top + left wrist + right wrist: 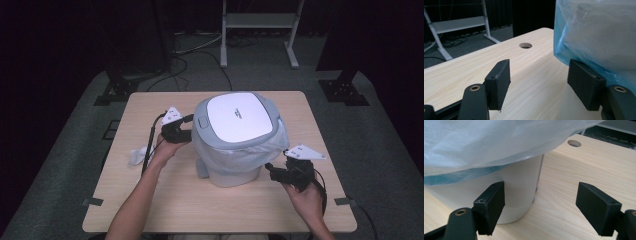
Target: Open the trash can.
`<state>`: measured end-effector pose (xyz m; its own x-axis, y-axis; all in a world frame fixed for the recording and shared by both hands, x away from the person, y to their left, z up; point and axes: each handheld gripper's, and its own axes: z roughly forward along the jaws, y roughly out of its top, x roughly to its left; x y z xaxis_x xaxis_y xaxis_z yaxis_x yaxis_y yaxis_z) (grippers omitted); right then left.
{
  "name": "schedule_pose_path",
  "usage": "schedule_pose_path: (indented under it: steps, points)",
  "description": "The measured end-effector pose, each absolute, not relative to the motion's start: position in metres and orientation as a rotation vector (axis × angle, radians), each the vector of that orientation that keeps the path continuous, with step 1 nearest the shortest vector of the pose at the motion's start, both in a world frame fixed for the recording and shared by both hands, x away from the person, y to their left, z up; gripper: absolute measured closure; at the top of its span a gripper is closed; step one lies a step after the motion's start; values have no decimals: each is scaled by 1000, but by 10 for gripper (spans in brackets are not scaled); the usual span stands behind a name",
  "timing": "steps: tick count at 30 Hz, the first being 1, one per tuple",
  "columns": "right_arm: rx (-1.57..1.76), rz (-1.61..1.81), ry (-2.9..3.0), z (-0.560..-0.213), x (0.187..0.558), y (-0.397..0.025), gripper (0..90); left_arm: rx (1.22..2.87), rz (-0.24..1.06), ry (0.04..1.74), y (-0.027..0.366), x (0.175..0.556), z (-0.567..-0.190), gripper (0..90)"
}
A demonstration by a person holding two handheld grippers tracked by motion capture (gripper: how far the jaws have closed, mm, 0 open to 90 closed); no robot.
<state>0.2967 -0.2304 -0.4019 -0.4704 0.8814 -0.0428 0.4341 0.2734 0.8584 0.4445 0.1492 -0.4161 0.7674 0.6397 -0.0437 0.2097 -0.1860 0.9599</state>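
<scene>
A white trash bin (234,172) with a grey-rimmed white lid (235,116) stands at the table's middle. A pale blue plastic liner (230,149) hangs over its rim and down its sides. My left gripper (186,129) is open at the bin's left side, level with the lid; in the left gripper view the liner (599,32) hangs just above the right jaw. My right gripper (272,171) is open at the bin's lower right. In the right gripper view the bin's white wall (516,185) stands behind the left jaw, below the liner (486,145).
A crumpled white bag or tissue (139,156) lies on the wooden table (200,200) left of my left hand. Cable holes (525,45) (574,143) pierce the tabletop. A white metal frame (260,25) stands on the floor beyond the table.
</scene>
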Motion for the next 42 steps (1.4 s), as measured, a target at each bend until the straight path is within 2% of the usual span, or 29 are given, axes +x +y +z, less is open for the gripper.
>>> schedule_pose_path:
  steps: [9, 16, 27, 32, 42]
  points:
    - [1199, 1088, 2000, -400, 322, -230, 226, 1770, 445, 658, 162, 435, -414, 342]
    - [1205, 1081, 1975, -397, 341, -227, 304, 1775, 444, 649, 170, 424, -414, 341]
    - [1226, 1116, 1943, -396, 368, -225, 365, 1793, 438, 606, 176, 412, -412, 337]
    - [1258, 1161, 1913, -397, 383, -225, 407, 1820, 438, 561, 174, 404, -410, 304]
    - [1270, 1208, 1919, -399, 403, -226, 420, 1840, 442, 489, 170, 389, -410, 284]
